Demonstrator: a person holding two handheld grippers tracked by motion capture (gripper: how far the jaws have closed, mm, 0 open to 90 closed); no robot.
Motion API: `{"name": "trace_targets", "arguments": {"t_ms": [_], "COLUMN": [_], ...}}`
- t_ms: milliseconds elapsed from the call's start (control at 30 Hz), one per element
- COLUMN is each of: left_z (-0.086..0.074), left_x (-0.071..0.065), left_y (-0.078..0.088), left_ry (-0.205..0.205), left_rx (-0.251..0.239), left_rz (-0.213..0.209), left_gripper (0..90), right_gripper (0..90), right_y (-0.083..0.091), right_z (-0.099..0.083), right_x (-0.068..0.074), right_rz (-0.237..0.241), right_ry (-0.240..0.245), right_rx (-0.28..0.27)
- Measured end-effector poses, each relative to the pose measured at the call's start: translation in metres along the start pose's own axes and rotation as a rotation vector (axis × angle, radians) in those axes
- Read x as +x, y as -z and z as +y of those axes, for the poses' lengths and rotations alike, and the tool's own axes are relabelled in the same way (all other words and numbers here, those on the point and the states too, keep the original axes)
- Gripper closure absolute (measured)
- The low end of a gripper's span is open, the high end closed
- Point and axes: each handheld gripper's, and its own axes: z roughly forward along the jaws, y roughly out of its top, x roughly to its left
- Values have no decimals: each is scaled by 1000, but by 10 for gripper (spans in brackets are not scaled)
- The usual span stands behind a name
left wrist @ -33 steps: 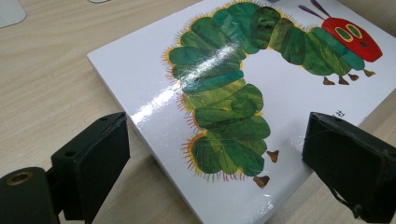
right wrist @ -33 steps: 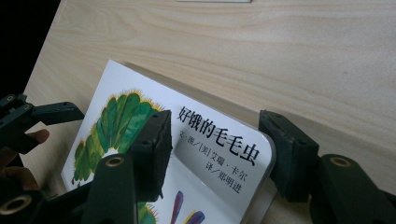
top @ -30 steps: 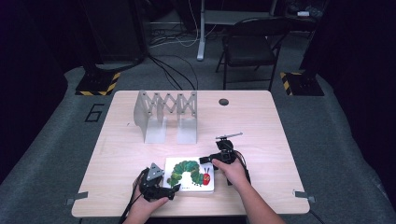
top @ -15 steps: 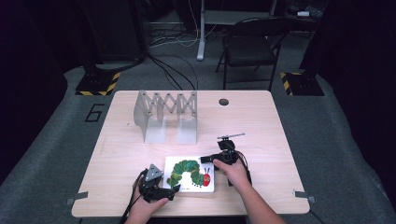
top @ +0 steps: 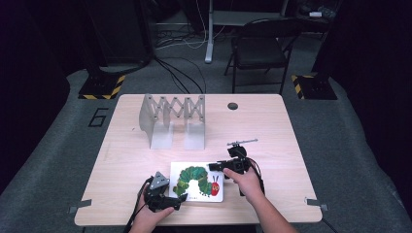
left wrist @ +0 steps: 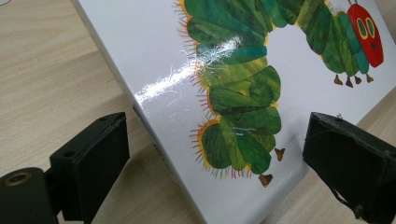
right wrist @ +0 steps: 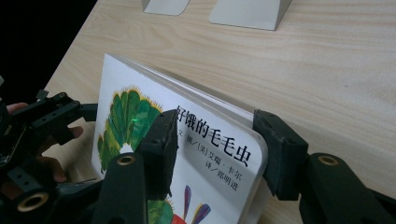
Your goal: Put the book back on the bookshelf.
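Your right tool [right wrist: 212, 154] has just been closing and now pinches the picture book [top: 197, 180] by its corner, lifting that end off the desk [top: 272, 136]. Your left tool [left wrist: 210, 172] stands wide around the near corner. Next, squeeze there and lift evenly.

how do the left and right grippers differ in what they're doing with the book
The right gripper is clamped on the book at its caterpillar-head end, one jaw on the cover and one behind it, tilting that end off the table. The left gripper is open, its jaws apart from the book's opposite end. Both have black jaws.
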Motion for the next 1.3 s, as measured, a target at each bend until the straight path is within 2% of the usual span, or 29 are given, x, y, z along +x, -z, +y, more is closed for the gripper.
{"name": "trace_targets", "arguments": {"t_ms": [100, 167, 300, 467, 600, 733, 767, 867, 1133, 1167, 1200, 1267, 1300], "left_z": [0, 0, 1, 1, 2, 4, 4, 6, 11, 11, 12, 12, 13], "left_x": [1, 0, 0, 2, 3, 1, 1, 4, 12, 12, 14, 15, 16], "left_y": [-1, -1, -2, -2, -2, -1, -1, 1, 9, 10, 12, 14, 16], "left_ry": [6, 22, 14, 35, 39, 41, 45, 51, 40, 60, 47, 57, 45], "left_rx": [-5, -3, -3, 0, 7, 17, 20, 19, 1, -10, -6, -15, -18], "left_rz": [-5, -21, -63, -85, -94, -79, -79, -82, -34, -26, -18, -4, 2], "left_gripper": [78, 86, 151, 160, 162, 162, 163, 182, 258, 274, 287, 312, 323], "right_gripper": [512, 515, 533, 556, 556, 559, 559, 560, 570, 570, 570, 568, 567], "right_y": [3, 4, 7, 7, 7, 7, 8, 7, 10, 10, 11, 11, 11], "right_z": [-1, -2, -3, -3, -2, -1, 0, 2, 11, 12, 13, 15, 16], "right_x": [3, 4, 6, 8, 8, 8, 10, 11, 23, 25, 28, 32, 33], "right_rz": [0, -1, -13, -25, -26, -23, -25, -25, -22, -20, -18, -10, -9], "right_ry": [7, 14, 31, 49, 38, 53, 34, 44, 64, 72, 75, 83, 90], "right_rx": [-4, -7, -14, -17, -6, -15, -2, -7, -42, -48, -53, -60, -63]}}
